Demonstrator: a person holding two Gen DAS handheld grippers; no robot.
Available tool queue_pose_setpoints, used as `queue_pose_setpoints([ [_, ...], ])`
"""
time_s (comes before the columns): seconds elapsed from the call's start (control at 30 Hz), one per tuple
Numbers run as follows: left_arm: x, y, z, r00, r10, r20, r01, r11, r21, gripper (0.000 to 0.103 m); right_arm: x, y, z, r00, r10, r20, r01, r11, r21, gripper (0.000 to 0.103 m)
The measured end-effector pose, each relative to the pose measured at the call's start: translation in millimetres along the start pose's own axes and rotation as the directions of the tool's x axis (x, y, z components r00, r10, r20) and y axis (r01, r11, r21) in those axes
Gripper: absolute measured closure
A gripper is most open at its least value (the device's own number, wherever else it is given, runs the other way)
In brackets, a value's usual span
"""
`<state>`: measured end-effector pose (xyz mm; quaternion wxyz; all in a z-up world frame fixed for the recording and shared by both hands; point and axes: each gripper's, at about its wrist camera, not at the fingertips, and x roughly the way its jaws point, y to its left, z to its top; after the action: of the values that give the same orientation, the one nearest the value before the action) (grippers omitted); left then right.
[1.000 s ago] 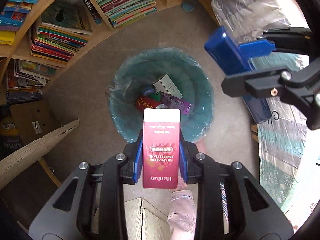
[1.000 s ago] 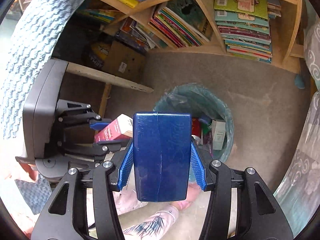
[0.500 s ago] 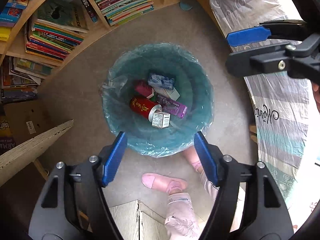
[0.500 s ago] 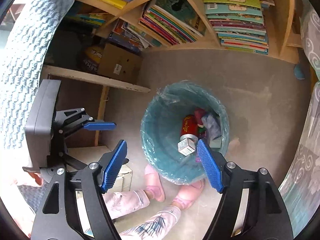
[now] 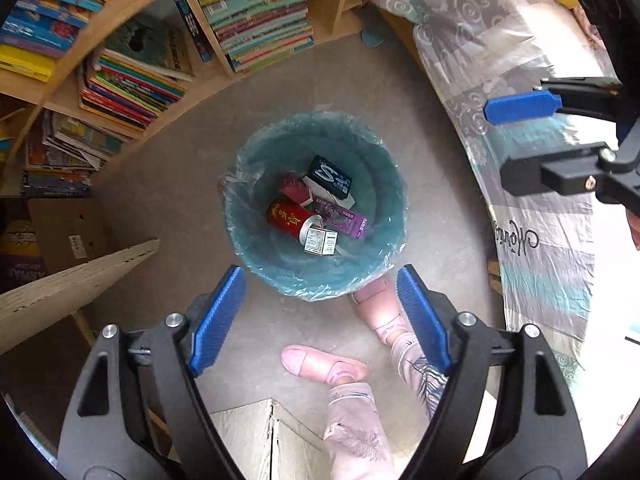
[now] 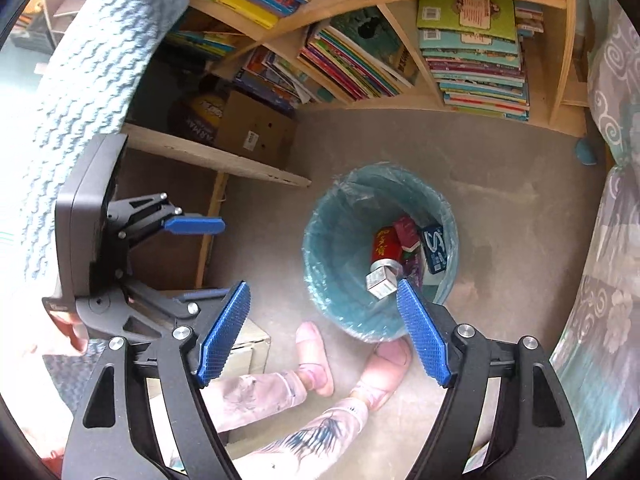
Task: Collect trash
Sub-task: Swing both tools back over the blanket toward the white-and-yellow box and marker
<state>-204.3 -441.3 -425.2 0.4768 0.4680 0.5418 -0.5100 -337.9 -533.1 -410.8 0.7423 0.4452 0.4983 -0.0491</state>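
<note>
A teal bin (image 5: 240, 216) lined with a plastic bag stands on the floor; it also shows in the right wrist view (image 6: 320, 264). Inside lie a red can (image 5: 289, 218), a dark blue box (image 5: 330, 176), a maroon carton (image 5: 294, 191), a purple box (image 5: 344, 218) and a small white box (image 5: 320, 240). My left gripper (image 5: 322, 316) is open and empty above the bin's near rim. My right gripper (image 6: 323, 334) is open and empty, above and beside the bin. The right gripper's blue finger (image 5: 522, 106) shows at the left view's right edge.
Bookshelves full of books (image 5: 256, 16) curve behind the bin. A cardboard box (image 5: 68, 232) and a wooden board (image 5: 76, 280) are at the left. A patterned bedspread (image 5: 532, 216) hangs at the right. The person's feet in pink slippers (image 5: 320, 362) stand beside the bin.
Both grippers opened. The maroon carton left the left gripper and the dark blue box left the right one; both now lie in the bin. Both grippers have risen.
</note>
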Motion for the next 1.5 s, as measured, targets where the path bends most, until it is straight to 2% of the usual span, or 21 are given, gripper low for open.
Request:
queue_pose_setpoints([
  [0.13, -38, 1, -8, 1.0, 0.019, 0.025, -0.019, 1.0, -0.001, 0.02, -28, 23, -2, 1.0, -0.02, 0.005, 0.02, 0.999, -0.028, 0.023],
  [0.2, -62, 2, -14, 0.998, 0.038, 0.046, -0.038, 0.999, 0.0, 0.018, -48, 38, -1, 0.999, -0.026, 0.026, 0.028, 0.999, -0.041, 0.018],
  [0.4, -143, 13, -37, 0.992, 0.087, 0.096, -0.086, 0.996, -0.012, 0.011, -111, 97, 8, 0.996, -0.025, 0.091, 0.034, 0.994, -0.108, 0.015],
  [0.47, -172, 17, -47, 0.986, 0.114, 0.119, -0.113, 0.993, -0.021, 0.007, -129, 119, 12, 0.994, -0.017, 0.111, 0.032, 0.99, -0.136, 0.014],
  [0.63, -241, 33, -74, 0.968, 0.162, 0.19, -0.152, 0.986, -0.064, 0.007, -166, 185, 25, 0.99, -0.006, 0.144, 0.038, 0.975, -0.221, 0.011],
  [0.77, -287, 53, -99, 0.95, 0.192, 0.248, -0.169, 0.979, -0.113, 0.007, -179, 236, 35, 0.989, -0.008, 0.15, 0.049, 0.96, -0.275, 0.009],
  [0.87, -314, 75, -120, 0.938, 0.203, 0.282, -0.17, 0.976, -0.138, 0.007, -180, 275, 42, 0.987, -0.054, 0.153, 0.098, 0.95, -0.297, 0.009],
  [1.13, -365, 140, -185, 0.898, 0.314, 0.308, -0.267, 0.946, -0.185, 0.007, -161, 389, 61, 0.991, -0.04, 0.127, 0.088, 0.915, -0.395, 0.009],
  [1.27, -380, 184, -222, 0.895, 0.327, 0.305, -0.263, 0.937, -0.232, 0.007, -136, 454, 70, 0.996, -0.039, 0.083, 0.072, 0.888, -0.454, 0.009],
  [1.37, -389, 218, -252, 0.89, 0.358, 0.282, -0.289, 0.922, -0.257, 0.007, -109, 506, 72, 0.998, -0.043, 0.056, 0.065, 0.864, -0.498, 0.009],
  [1.5, -393, 259, -285, 0.897, 0.36, 0.258, -0.291, 0.918, -0.268, 0.007, -74, 554, 75, 0.998, -0.049, 0.035, 0.06, 0.861, -0.505, 0.009],
])
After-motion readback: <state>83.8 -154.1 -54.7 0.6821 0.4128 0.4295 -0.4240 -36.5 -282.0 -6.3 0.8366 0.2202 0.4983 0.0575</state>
